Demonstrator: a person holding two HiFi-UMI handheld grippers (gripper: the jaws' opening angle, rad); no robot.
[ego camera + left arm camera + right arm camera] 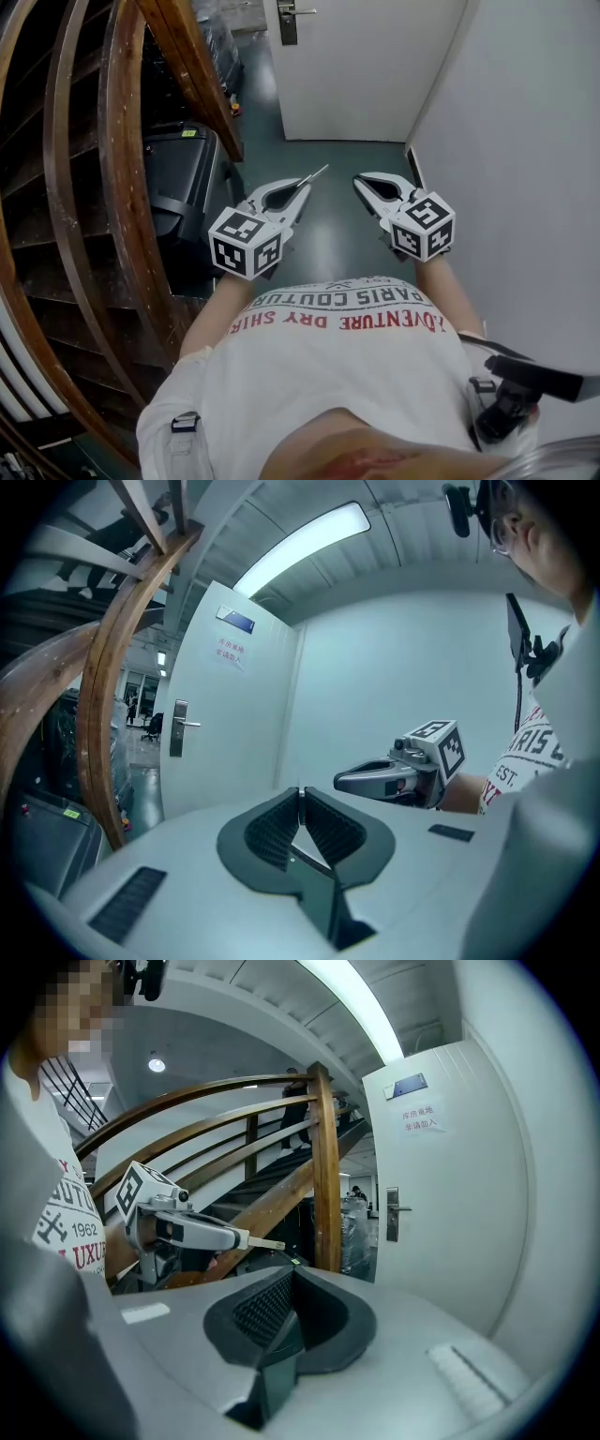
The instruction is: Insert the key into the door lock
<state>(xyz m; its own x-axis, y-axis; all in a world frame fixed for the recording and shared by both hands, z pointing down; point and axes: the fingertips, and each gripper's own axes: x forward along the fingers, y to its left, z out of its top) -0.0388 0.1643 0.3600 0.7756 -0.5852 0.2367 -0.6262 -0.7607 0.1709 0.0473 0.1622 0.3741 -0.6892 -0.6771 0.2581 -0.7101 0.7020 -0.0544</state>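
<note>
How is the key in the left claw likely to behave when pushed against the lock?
The key looks like thin, flat metal, so it is probably stiff and light. Only its end is pinched in the left claw, with the blade sticking out, so it may pivot or slip if pushed off-axis.

**Readable print: shirt and door**

Head view, on the white T-shirt point(337, 366): grey "PARIS COUTURE" and, in red, "ADVENTURE DRY SHIR", the rest lost in a fold. Right gripper view, same shirt: "1962". Left gripper view: "EST."

On the white door point(234, 724): a white paper notice point(229, 652) with two lines of red characters, too small to read. The dark blue plate point(234, 621) above it is illegible. The green-yellow sticker point(188, 133) on the black machine point(183, 178) is illegible.
</note>
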